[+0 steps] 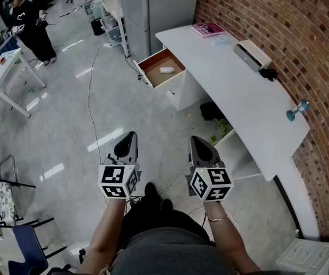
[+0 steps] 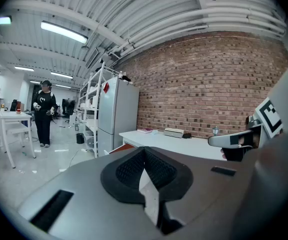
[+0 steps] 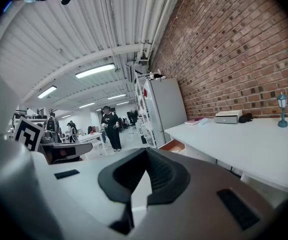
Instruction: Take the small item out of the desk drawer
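Observation:
The white desk [image 1: 250,105] runs along the brick wall. Its drawer [image 1: 159,67] stands pulled open at the far end, and a small white item [image 1: 167,70] lies inside on the brown bottom. My left gripper [image 1: 131,136] and right gripper [image 1: 197,140] are held side by side over the floor, well short of the drawer, both shut and empty. In the left gripper view the jaws [image 2: 144,152] meet, with the drawer's orange edge [image 2: 116,147] beyond. The right gripper view shows closed jaws [image 3: 145,154] and the open drawer [image 3: 174,145] far ahead.
On the desk lie a pink book [image 1: 208,29], a white box-shaped device [image 1: 254,54] and a small blue lamp figure [image 1: 297,112]. A grey cabinet [image 1: 158,4] stands behind the drawer. A cable [image 1: 91,102] runs across the floor. A person [image 1: 32,27] stands by a white table [image 1: 4,76].

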{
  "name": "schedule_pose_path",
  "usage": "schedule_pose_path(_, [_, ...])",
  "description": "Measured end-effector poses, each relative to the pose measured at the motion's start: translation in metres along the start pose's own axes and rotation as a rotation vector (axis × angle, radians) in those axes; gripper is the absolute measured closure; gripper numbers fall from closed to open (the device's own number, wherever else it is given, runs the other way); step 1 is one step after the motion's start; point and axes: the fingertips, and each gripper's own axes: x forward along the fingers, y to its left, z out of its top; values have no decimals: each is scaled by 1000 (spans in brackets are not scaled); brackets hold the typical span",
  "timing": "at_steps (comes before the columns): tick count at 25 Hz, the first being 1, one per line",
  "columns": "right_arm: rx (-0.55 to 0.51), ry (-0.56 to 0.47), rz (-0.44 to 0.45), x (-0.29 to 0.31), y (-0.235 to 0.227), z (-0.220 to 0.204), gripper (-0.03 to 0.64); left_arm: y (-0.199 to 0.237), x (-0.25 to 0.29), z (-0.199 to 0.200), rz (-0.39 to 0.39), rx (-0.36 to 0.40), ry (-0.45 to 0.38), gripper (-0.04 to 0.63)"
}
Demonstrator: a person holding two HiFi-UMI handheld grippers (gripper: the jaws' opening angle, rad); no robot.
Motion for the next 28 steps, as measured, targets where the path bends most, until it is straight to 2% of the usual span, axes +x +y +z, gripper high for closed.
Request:
schedule_pose_path(4, [7, -7, 1, -3, 5, 0, 615, 0, -5, 2, -14, -20, -8, 574])
schedule_pose_path(9, [46, 16, -4, -12, 4, -12, 613, -14, -13, 0, -63, 5, -24, 572])
schedule_pose_path(18, [51, 10, 48, -20, 18, -16, 611, -17, -20, -5, -66, -26, -11, 567])
schedule_pose_path(21, [64, 13, 63, -21, 23, -20, 612, -14, -21, -4, -59, -26, -7, 494])
schedule_pose_path(28, [86, 41, 65, -6, 24, -27, 611, 1, -5, -8, -50, -62, 7, 467])
